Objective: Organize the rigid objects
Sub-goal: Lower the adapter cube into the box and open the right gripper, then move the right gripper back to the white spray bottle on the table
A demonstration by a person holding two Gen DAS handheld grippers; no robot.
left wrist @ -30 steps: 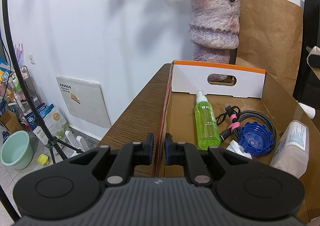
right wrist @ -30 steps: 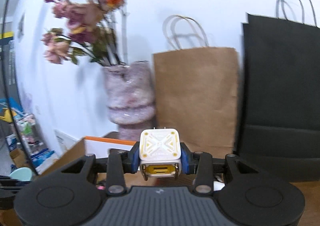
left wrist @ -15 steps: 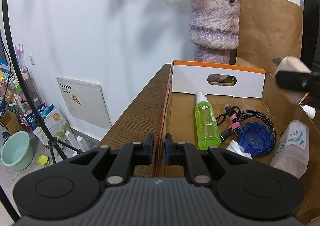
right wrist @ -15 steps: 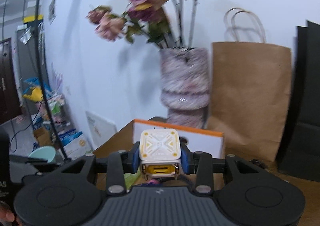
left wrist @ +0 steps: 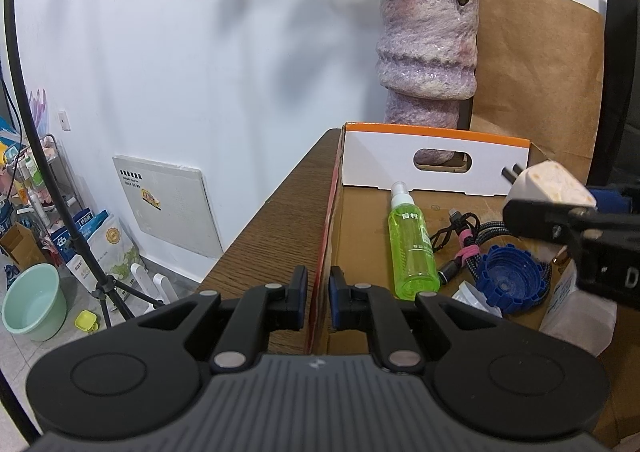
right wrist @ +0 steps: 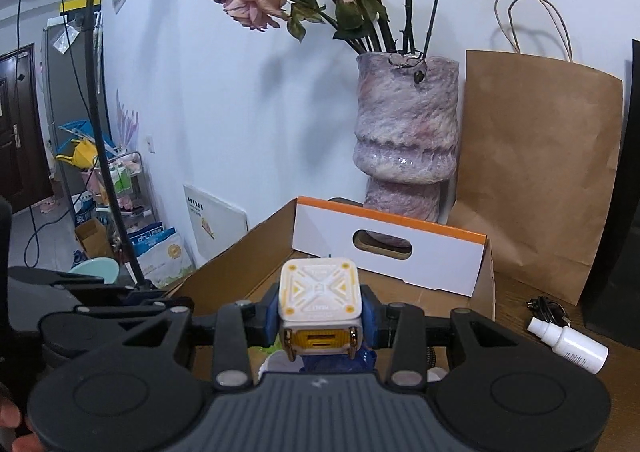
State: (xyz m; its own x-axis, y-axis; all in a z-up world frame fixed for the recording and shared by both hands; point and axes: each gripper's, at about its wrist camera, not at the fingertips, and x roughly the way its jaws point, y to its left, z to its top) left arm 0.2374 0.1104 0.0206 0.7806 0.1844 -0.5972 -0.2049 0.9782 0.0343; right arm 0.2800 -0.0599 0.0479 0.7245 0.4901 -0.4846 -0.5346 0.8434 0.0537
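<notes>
Against a white wall, a charger [right wrist: 320, 294] was held over the part-filled cardboard box [left wrist: 436, 167] by the right gripper [right wrist: 321, 322], the left gripper [left wrist: 318, 292] clamped on the box wall, a white bottle [right wrist: 568, 344] left outside.

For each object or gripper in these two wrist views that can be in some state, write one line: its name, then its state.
left gripper: shut on the cardboard box's side wall.
right gripper: shut on the white charger.
white charger: held above the box, prongs pointing away.
cardboard box: open-topped, on the table.
green spray bottle: lying flat in the box.
blue cap: lying in the box, hollow side up.
white spray bottle: lying on the table outside the box.
</notes>
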